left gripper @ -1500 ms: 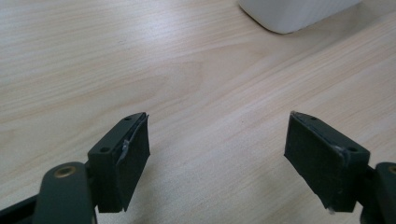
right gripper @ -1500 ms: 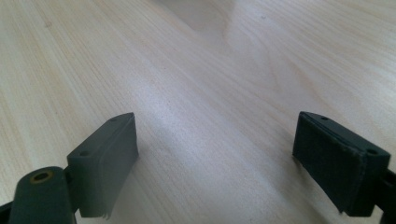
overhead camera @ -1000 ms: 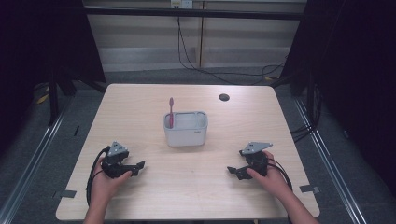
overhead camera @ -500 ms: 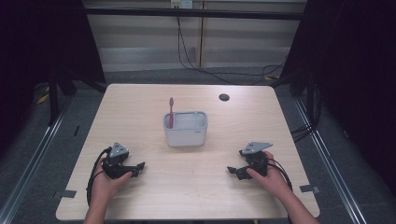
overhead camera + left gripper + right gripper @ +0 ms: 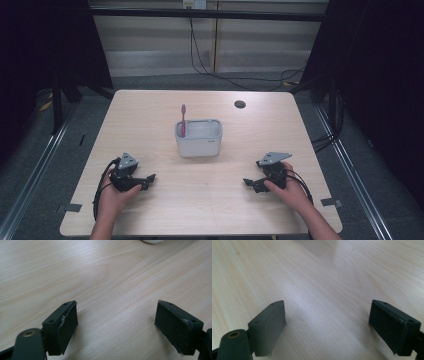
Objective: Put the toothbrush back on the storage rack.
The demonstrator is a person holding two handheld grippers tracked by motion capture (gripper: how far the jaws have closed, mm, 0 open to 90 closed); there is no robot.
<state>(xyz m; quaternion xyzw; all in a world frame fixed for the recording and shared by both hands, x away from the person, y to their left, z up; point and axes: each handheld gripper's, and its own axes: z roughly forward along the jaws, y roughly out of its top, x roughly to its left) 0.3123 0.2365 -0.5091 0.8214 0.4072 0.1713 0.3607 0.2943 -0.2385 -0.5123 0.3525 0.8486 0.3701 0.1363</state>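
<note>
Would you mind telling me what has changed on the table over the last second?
Nothing has visibly changed. The left gripper and right gripper rest open near the table's front edge, holding nothing, and the pink toothbrush still stands in the white tub.

You are holding left gripper [image 5: 149,178] low at your left, jaws spread wide, pointing inward; right gripper [image 5: 248,184] mirroring it at your right, jaws likewise gaping; forearms entering from bottom.

Overhead light brightens the bench [image 5: 210,200]; surroundings stay dark. Gripper views are soft, with faint shadows under the fingers [image 5: 62,325].
</note>
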